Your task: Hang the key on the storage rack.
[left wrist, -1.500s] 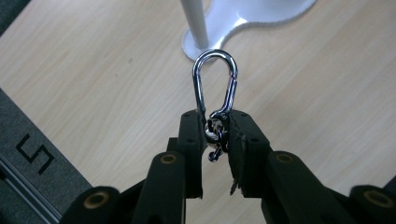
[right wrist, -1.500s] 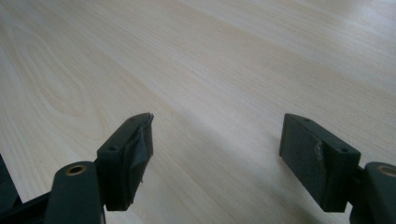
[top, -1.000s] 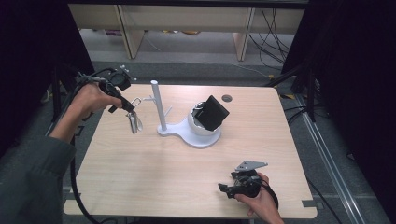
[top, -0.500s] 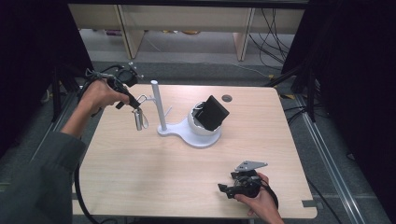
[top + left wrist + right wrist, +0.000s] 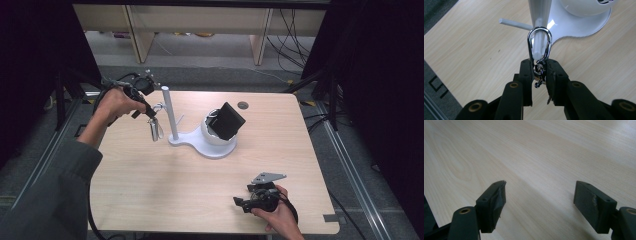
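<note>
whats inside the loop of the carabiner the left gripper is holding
The white peg of the stand shows inside the carabiner loop. The left gripper covers the carabiner's lower end.

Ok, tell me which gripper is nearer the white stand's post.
Left. The left gripper holds a carabiner right beside the post. The right gripper sits far off at the table's near edge, jaws open.

White stand (image 5: 202,145) on wooden table (image 5: 165,190)
</note>
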Available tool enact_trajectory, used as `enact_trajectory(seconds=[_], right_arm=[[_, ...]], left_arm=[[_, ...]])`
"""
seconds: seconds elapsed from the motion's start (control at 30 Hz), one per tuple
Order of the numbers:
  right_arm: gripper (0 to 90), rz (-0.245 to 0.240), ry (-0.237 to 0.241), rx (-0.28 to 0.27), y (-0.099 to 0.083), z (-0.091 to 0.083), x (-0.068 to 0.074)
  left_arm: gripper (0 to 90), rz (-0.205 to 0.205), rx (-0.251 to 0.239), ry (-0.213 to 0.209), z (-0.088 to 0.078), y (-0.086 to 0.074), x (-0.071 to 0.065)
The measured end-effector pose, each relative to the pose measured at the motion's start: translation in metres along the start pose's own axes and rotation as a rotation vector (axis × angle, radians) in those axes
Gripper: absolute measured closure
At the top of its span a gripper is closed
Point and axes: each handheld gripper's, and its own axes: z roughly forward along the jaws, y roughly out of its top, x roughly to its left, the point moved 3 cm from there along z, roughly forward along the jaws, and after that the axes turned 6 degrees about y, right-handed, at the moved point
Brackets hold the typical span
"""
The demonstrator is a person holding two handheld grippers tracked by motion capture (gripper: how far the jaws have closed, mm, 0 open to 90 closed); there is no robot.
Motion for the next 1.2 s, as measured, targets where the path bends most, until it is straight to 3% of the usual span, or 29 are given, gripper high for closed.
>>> enact_trajectory(seconds=[0.13, 0.2, 0.4, 0.6, 0.67, 0.77, 0.8, 0.87, 0.9, 0.97, 1.03, 1.07, 1.1, 1.2], right_arm=[[26.9, 0.001, 0.01, -0.006, 0.0, 0.001, 0.0], [26.9, 0.006, -0.003, 0.007, 0.0, 0.0, 0.0], [26.9, -0.003, -0.008, -0.013, 0.0, 0.002, 0.0], [27.0, 0.005, 0.003, -0.007, 0.0, 0.0, -0.001], [26.9, -0.004, -0.013, -0.009, 0.0, 0.0, -0.001], [26.9, 0.014, -0.014, -0.01, 0.0, 0.0, -0.001], [27.0, -0.008, -0.018, -0.016, 0.001, 0.0, -0.002], [26.9, 0.014, -0.014, -0.009, 0.0, 0.0, 0.0], [27.0, -0.006, -0.018, -0.015, 0.0, 0.0, -0.002], [26.9, 0.002, -0.016, -0.016, 0.001, 0.0, -0.001], [26.9, -0.008, -0.019, -0.015, 0.001, 0.0, -0.002], [26.9, 0.015, -0.015, -0.01, 0.0, 0.0, 0.0], [26.9, -0.005, -0.018, -0.015, 0.001, 0.0, -0.002], [26.9, 0.006, -0.013, -0.01, 0.0, 0.0, -0.001]], left_arm=[[77.8, -0.006, 0.0, 0.014, 0.007, 0.001, 0.0], [74.4, -0.018, -0.021, 0.015, 0.006, 0.002, 0.002], [69.7, -0.011, -0.014, 0.017, 0.003, -0.005, 0.001], [63.1, -0.01, -0.017, 0.008, 0.0, -0.016, -0.005], [61.0, 0.0, -0.035, -0.001, -0.002, -0.019, -0.008], [57.1, -0.004, -0.044, -0.011, -0.002, -0.024, -0.012], [55.8, -0.011, -0.044, -0.011, -0.001, -0.027, -0.013], [52.9, -0.011, -0.045, -0.027, 0.001, -0.031, -0.017], [50.7, -0.013, -0.05, -0.032, 0.001, -0.033, -0.019], [45.7, -0.039, -0.067, -0.038, 0.003, -0.037, -0.023], [42.2, -0.02, -0.041, -0.045, 0.005, -0.042, -0.025], [40.2, -0.028, -0.049, -0.048, 0.006, -0.045, -0.027], [37.7, -0.045, -0.059, -0.046, 0.006, -0.046, -0.029], [32.6, -0.046, -0.075, -0.045, 0.007, -0.052, -0.032]])
